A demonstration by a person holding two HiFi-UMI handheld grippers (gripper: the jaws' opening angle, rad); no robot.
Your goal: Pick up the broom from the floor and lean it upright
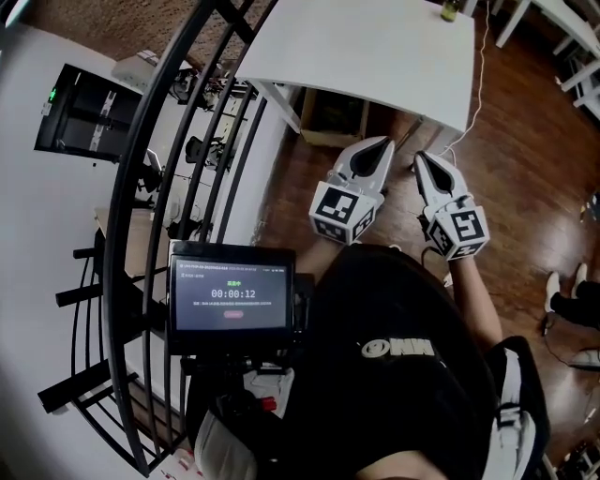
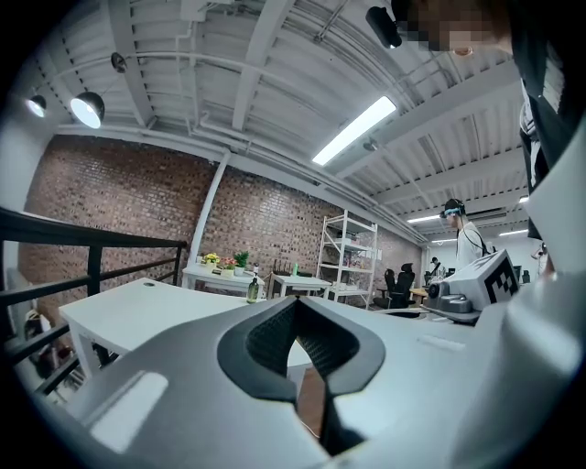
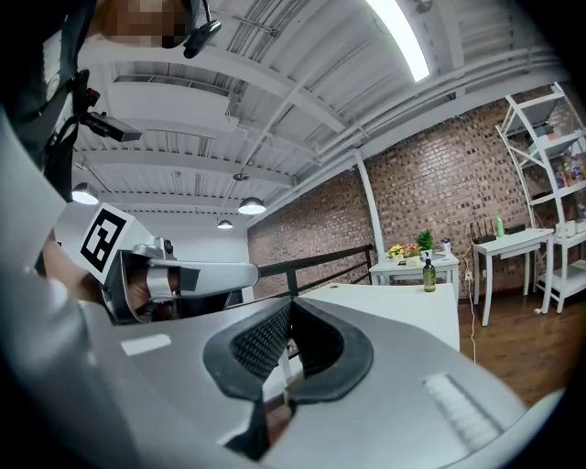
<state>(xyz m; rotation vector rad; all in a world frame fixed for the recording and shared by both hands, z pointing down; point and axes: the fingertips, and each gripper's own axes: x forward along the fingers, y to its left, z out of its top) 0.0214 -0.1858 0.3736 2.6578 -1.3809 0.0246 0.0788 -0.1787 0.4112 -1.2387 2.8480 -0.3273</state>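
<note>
No broom shows in any view. In the head view my left gripper (image 1: 385, 142) and right gripper (image 1: 419, 157) are held side by side above the wooden floor (image 1: 506, 159), both pointing at the white table (image 1: 375, 52). Each is shut, its tips meeting with nothing between them. The left gripper view has its dark pads closed at the tip (image 2: 296, 300), and the right gripper's marker cube (image 2: 499, 279) is beside it. In the right gripper view the jaws are closed as well (image 3: 290, 304), with the left gripper (image 3: 160, 270) to the side.
A black metal railing (image 1: 155, 187) curves along the left. A small screen (image 1: 232, 292) sits below me. A green bottle (image 1: 449, 11) stands on the table's far edge. Someone's shoes (image 1: 562, 291) are at the right. White shelving (image 2: 348, 256) and a standing person (image 2: 465, 245) are further off.
</note>
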